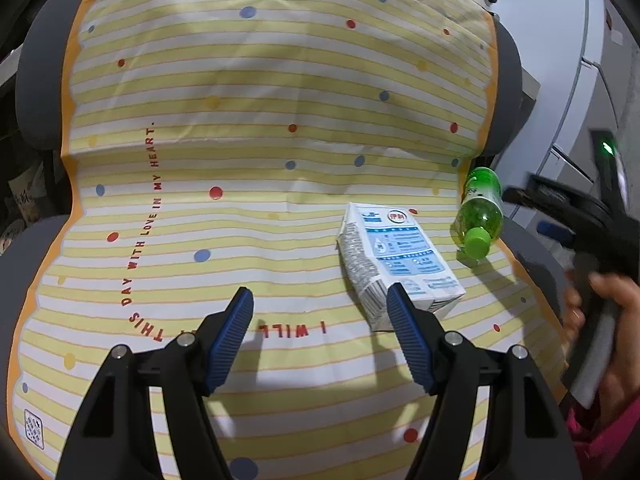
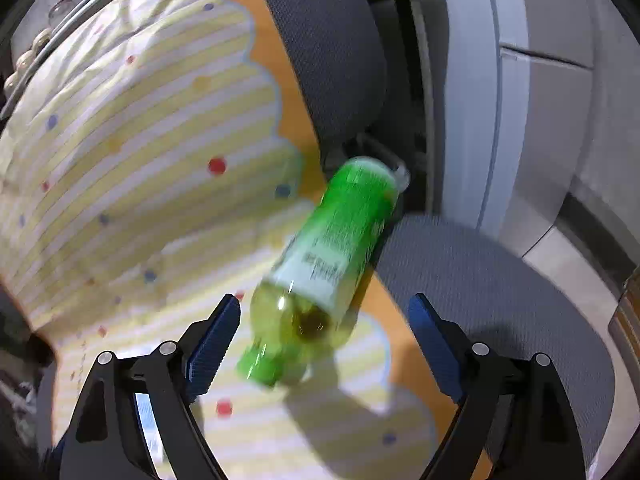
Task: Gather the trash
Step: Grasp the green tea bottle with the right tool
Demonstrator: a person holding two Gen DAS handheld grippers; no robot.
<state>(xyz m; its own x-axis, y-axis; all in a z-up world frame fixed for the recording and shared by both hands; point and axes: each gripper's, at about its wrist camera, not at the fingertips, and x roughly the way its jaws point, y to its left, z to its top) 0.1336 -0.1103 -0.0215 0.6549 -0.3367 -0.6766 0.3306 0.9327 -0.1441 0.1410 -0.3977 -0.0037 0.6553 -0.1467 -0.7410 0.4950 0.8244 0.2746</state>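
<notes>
A white and blue milk carton (image 1: 400, 256) lies on its side on the striped cloth (image 1: 240, 208) that covers a chair seat. My left gripper (image 1: 319, 290) is open just above the cloth, and its right fingertip (image 1: 396, 300) overlaps the carton's near end, with nothing between the fingers. A green plastic bottle (image 1: 480, 204) lies at the cloth's right edge, cap toward me. In the right wrist view the bottle (image 2: 332, 264) is blurred and sits just ahead of my open right gripper (image 2: 324, 298), with its cap end between the fingers and no pad touching it.
The grey chair backrest (image 2: 320, 48) rises behind the seat, and the bare grey seat edge (image 2: 500, 292) lies right of the bottle. A pale cabinet (image 1: 568, 80) stands to the right. A person's hand (image 1: 612, 300) holds the right tool at the far right.
</notes>
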